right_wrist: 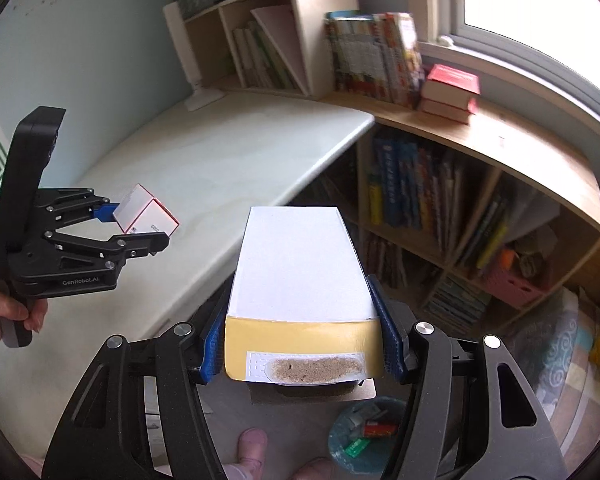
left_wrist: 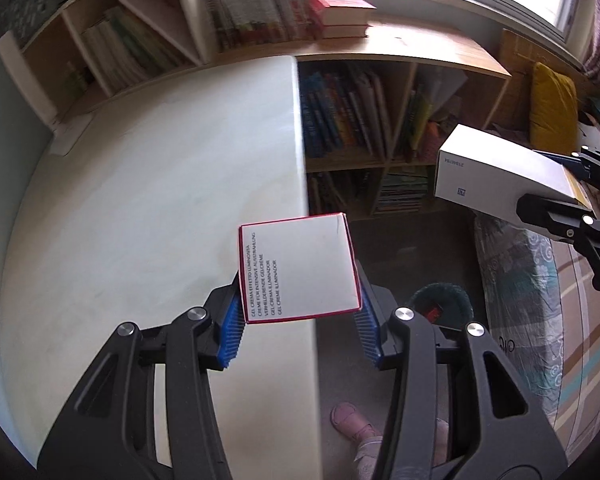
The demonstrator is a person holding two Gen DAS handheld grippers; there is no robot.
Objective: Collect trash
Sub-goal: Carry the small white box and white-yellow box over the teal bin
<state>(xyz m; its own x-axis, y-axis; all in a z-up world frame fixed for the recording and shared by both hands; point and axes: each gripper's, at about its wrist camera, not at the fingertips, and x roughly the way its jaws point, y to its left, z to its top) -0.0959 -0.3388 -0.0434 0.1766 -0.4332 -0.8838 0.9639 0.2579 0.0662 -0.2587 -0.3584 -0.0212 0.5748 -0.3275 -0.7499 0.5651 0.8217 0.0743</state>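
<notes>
A: What has the left tool [left_wrist: 300,320] got?

B: A small white carton with red edges [left_wrist: 298,272]. The blue pads [left_wrist: 231,328] press on its two sides, so the jaws stand partly closed around it. It hangs over the edge of the pale surface [left_wrist: 140,200], with floor under its right half.

A: And the right tool [right_wrist: 300,340]?

B: It grips a longer white box with a yellow band [right_wrist: 300,272] and a torn strip near the fingers. The jaws are spread wider here, with both pads flat against the box's sides. From the left wrist view that same box [left_wrist: 496,172] shows well off to the right, in front of the bookshelf [left_wrist: 380,140].

A: Where is the bin?

B: A round teal bin [right_wrist: 342,432] sits on the floor below the right tool, holding what look like red and green scraps, though the blur makes them hard to name. A hand [right_wrist: 4,312] holds the left tool's grip at the frame's left edge.
</notes>
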